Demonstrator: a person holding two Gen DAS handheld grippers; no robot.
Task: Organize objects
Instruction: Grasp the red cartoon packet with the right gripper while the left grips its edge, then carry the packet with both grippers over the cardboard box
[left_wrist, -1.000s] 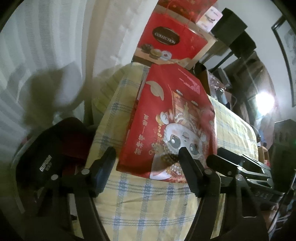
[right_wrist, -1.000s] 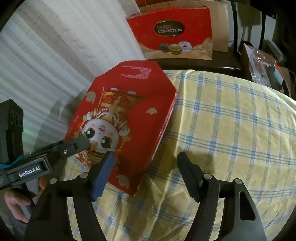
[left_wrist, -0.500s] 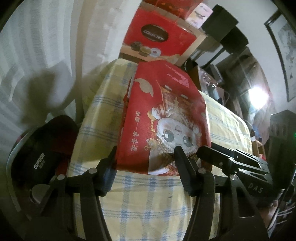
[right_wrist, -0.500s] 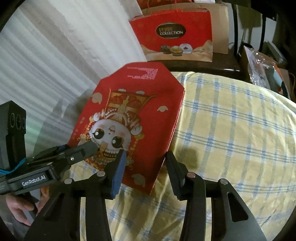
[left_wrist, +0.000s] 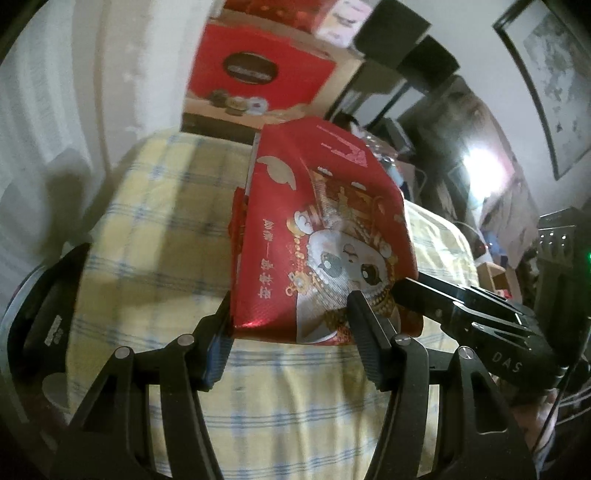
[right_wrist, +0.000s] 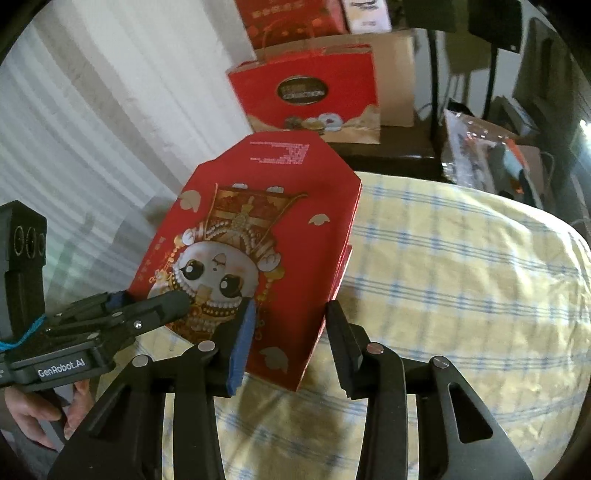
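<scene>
A flat red gift box (left_wrist: 325, 236) printed with a cartoon figure in a headdress is tilted up off the yellow checked tablecloth (left_wrist: 159, 236). My left gripper (left_wrist: 291, 326) is shut on its near left corner, one finger on the side edge and one on the printed face. In the right wrist view the same box (right_wrist: 251, 240) has my right gripper (right_wrist: 290, 334) shut on its near right corner. Each gripper shows in the other's view: the right gripper (left_wrist: 461, 306) and the left gripper (right_wrist: 147, 310), both tips on the box face.
A red paper bag (right_wrist: 306, 99) marked "Collection" stands on a dark bench behind the tablecloth (right_wrist: 461, 266). A black round item (left_wrist: 48, 314) lies at the table's left edge. Clutter (right_wrist: 487, 147) fills the far right. A person's hand (right_wrist: 33, 413) holds the left gripper.
Both grippers closed onto the box's near corners. The box's near end has since come up off the cloth and it stands steeper in both views.
</scene>
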